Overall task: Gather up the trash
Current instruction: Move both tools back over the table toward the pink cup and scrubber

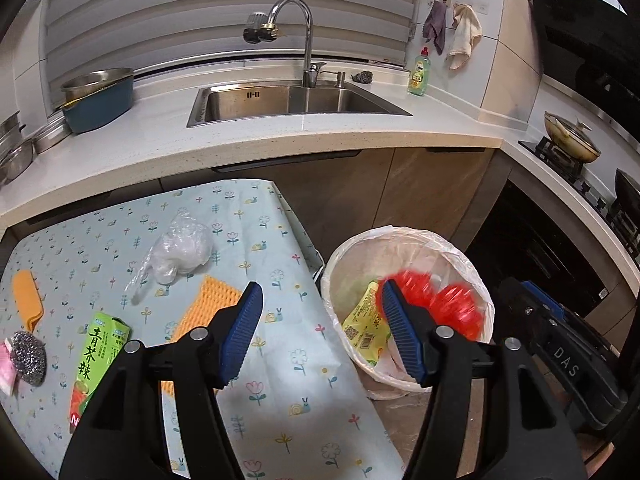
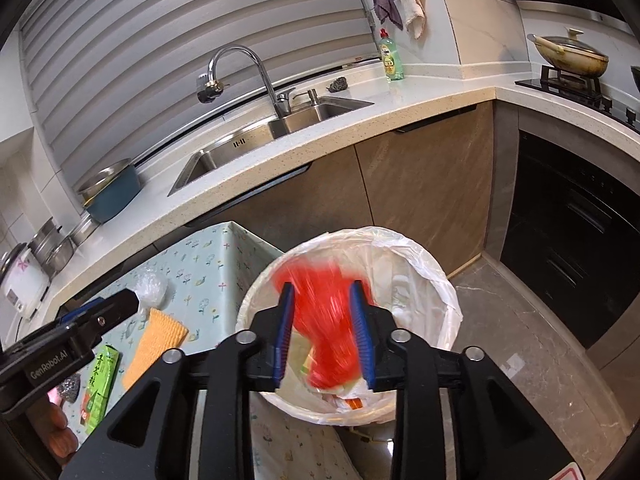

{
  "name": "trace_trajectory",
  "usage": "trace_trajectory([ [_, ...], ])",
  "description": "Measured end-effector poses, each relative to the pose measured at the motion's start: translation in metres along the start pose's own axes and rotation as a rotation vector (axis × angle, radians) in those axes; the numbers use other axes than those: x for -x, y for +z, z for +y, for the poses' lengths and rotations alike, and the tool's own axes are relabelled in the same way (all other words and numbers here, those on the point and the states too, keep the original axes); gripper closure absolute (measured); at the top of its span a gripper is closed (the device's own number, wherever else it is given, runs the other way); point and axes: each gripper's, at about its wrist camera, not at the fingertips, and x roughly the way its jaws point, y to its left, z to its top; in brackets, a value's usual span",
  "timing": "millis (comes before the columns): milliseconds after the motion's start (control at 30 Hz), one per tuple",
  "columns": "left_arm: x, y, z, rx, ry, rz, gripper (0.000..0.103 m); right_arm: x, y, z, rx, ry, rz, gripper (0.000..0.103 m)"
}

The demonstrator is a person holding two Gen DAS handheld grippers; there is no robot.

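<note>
A white-lined trash bin stands on the floor beside a table with a flowered cloth. My right gripper hangs over the bin's mouth, open, with a blurred red plastic bag loose between its blue pads. In the left wrist view the red bag is inside the bin, above a yellow-green packet. My left gripper is open and holds nothing, above the table's right edge. On the table lie a crumpled clear plastic bag and a green carton.
Orange sponge cloths, a steel scourer and a pink item also lie on the table. Behind are the counter with a sink, pots at left and a stove at right. An oven front borders the floor by the bin.
</note>
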Motion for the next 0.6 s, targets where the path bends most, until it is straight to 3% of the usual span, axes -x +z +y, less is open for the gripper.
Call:
trace_trajectory([
  [267,0.019,-0.011,0.039,0.049,0.059,-0.010,0.037,0.013,-0.005,0.034,0.025,0.054,-0.006,0.060],
  [600,0.049,-0.028,0.103,0.130,0.155,-0.021,0.032,0.026,-0.022,0.096,0.101,0.147,0.021,0.056],
])
